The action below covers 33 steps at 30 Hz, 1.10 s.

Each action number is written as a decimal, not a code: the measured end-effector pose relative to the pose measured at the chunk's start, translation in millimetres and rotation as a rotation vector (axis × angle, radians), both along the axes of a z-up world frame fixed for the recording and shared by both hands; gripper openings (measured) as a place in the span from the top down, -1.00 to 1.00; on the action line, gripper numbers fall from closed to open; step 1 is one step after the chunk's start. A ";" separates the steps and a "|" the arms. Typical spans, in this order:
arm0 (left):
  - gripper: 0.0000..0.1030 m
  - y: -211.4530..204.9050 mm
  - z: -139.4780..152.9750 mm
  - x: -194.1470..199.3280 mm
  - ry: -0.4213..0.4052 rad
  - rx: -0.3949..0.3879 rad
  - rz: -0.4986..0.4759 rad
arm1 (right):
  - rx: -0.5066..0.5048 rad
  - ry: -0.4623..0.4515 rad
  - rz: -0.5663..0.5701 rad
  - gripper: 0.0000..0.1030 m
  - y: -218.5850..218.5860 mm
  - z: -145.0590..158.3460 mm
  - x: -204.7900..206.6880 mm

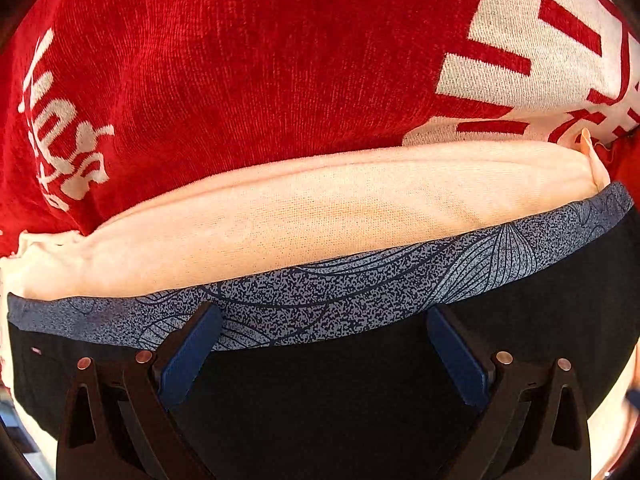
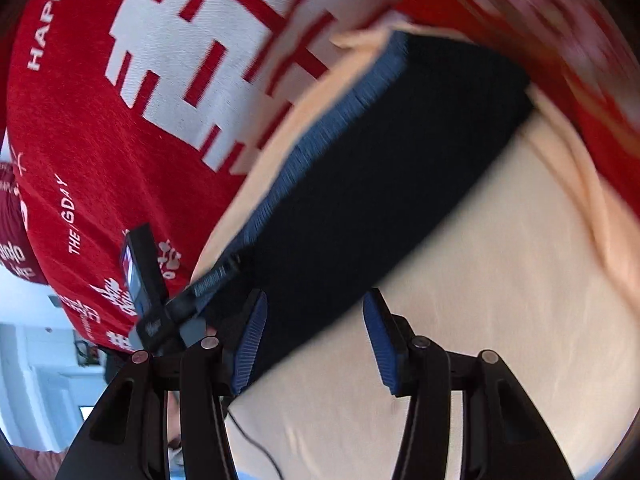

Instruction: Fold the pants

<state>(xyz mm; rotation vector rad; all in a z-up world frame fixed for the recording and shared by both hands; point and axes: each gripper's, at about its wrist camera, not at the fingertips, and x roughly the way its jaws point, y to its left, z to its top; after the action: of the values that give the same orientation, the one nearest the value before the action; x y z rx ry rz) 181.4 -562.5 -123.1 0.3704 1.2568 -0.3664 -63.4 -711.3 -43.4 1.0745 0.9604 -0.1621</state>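
Blur smears the upper right of the right wrist view, from about one to three o'clock, so the red patterned fabric there cannot be read. In the left wrist view the pants [image 1: 320, 380] fill the lower half and run out of frame at six o'clock behind the gripper frame, so their full length and any fold stay hidden. Only black cloth and the waistband [image 1: 320, 300] show, a grey speckled strip printed with fine dark leaf lines that curves from nine o'clock to three o'clock. Beyond it lies a peach cushion [image 1: 312, 216], and beyond that a red blanket [image 1: 240, 72] with white lettering at nine o'clock and a white block pattern at one o'clock, both cut off by the lens edge.

The left gripper [image 1: 322, 320] stands with its blue pads wide apart over the black cloth; nothing is pinched between them.

In the right wrist view the pants run as a dark band from seven o'clock to one o'clock across the peach surface, the blue-grey waistband edge along their upper left side. The right gripper [image 2: 316, 308] has its pads parted about halfway; whether the left pad touches the cloth cannot be told. The left gripper's tip shows at eight o'clock.
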 end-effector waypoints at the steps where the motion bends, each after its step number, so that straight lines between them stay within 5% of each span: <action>1: -1.00 -0.8 0.7 -0.8 0.004 0.001 0.005 | -0.044 0.007 0.021 -0.05 -3.5 3.7 14.1; 8: -1.00 0.5 0.6 7.9 0.029 -0.011 0.021 | -0.392 0.215 0.212 -0.05 3.7 -13.0 72.0; 33: -1.00 12.8 8.4 -0.3 0.048 0.018 0.045 | -0.391 0.182 0.250 -0.33 8.2 -19.3 67.1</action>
<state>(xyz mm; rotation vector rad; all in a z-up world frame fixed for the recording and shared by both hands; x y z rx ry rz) 181.1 -549.8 -114.7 0.3501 1.3141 -0.3274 3.7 -703.1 -62.7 0.5821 1.1614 -0.2341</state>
